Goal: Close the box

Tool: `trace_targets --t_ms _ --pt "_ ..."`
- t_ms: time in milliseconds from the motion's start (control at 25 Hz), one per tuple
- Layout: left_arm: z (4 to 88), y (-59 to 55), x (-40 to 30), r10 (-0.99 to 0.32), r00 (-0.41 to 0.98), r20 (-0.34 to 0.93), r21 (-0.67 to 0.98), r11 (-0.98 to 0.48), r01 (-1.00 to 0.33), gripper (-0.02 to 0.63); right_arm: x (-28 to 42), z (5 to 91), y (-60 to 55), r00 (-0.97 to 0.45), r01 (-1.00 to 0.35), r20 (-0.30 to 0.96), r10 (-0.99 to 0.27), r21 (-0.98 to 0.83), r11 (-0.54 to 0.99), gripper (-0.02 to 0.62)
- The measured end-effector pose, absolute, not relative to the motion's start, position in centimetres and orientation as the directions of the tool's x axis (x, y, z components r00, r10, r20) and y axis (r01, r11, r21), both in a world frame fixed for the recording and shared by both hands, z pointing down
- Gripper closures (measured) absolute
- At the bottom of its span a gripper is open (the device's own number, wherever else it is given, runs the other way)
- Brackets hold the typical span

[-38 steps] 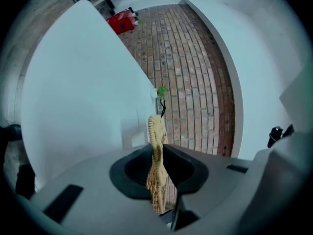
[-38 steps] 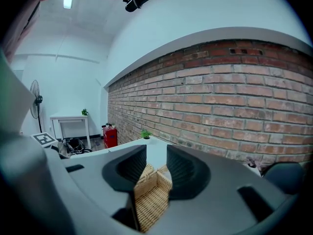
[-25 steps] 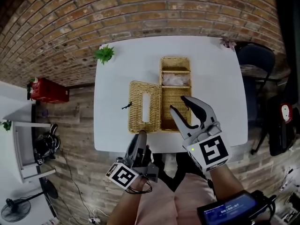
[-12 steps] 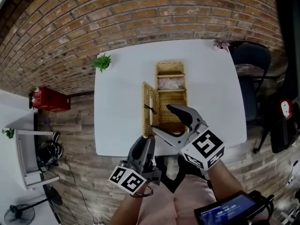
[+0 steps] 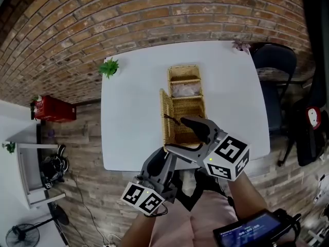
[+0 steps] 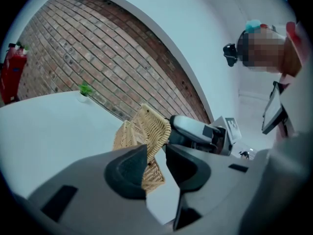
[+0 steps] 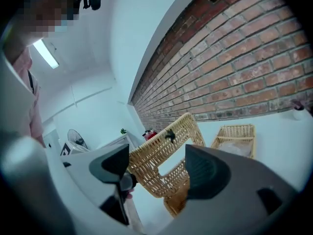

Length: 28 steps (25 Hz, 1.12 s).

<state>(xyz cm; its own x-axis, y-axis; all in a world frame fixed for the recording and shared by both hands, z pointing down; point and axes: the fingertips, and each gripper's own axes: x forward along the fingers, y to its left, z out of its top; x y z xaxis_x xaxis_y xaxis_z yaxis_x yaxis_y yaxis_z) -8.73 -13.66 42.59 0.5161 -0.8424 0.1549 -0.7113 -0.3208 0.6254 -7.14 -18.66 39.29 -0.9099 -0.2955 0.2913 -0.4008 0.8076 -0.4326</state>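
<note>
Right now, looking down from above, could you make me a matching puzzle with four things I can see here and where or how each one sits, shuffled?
Things:
1. wicker lid
2. green plant
3. red crate
4. chair

Places or states:
A. on the floor, left of the table
B. tipped up on edge along the box
C. beside the table's right side
D. on the table's far left corner

Pairs: 1-B, 2-D, 3-A, 4-C

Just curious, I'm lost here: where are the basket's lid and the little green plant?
lid (image 7: 149, 155), right gripper view, woven panel
plant (image 5: 109, 67), head view, its leaves
</note>
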Motion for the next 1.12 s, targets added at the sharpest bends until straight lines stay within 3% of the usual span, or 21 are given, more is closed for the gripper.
trace_targets --t_ms 160,520,1120 --pt "42.0 -13.5 -7.7 -0.821 0.555 0.135 0.621 -0.367 -0.692 0.494 -6.3 37.5 -18.9 -0.946 -0.324 0.185 -0.266 -0.549 0.770 0.230" --pt "41.8 -13.6 -5.2 -0.768 0.628 0.122 0.630 -0.429 -0.647 0.483 -5.0 38.7 -18.9 -0.934 -0.357 0.229 -0.274 -0.553 0.753 0.222" --pt "41.9 -14.2 -6.0 -0.784 0.605 0.139 0.636 -0.397 -0.661 0.483 -1.3 41.9 -19.4 -0.898 -0.440 0.298 -0.324 -0.574 0.691 0.236"
